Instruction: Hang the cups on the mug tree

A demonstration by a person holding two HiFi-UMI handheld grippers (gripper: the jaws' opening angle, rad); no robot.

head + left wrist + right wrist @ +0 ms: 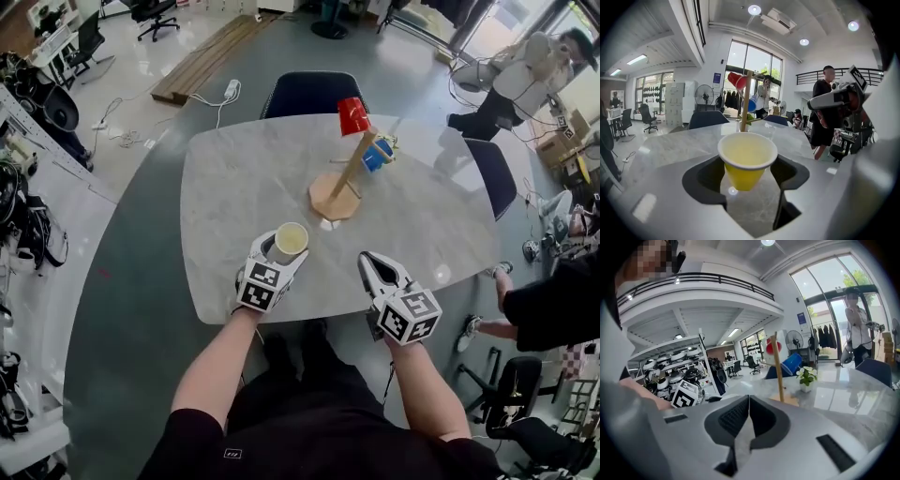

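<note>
- Yellow cup (pixel 291 240) stands upright in the left gripper (pixel 274 251), whose jaws grasp it just below the rim, over the near edge of the table (pixel 234 187).
- Right gripper (pixel 373 264) is clenched on nothing.
- Mug tree (pixel 349 173) stands mid-table, carrying a red cup (pixel 352 117) and a blue cup (pixel 376 156).

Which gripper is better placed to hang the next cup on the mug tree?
Left. The left gripper holds the yellow cup upright between its jaws, facing the mug tree, which already carries a red cup and a blue cup. The right gripper is shut and empty.
</note>
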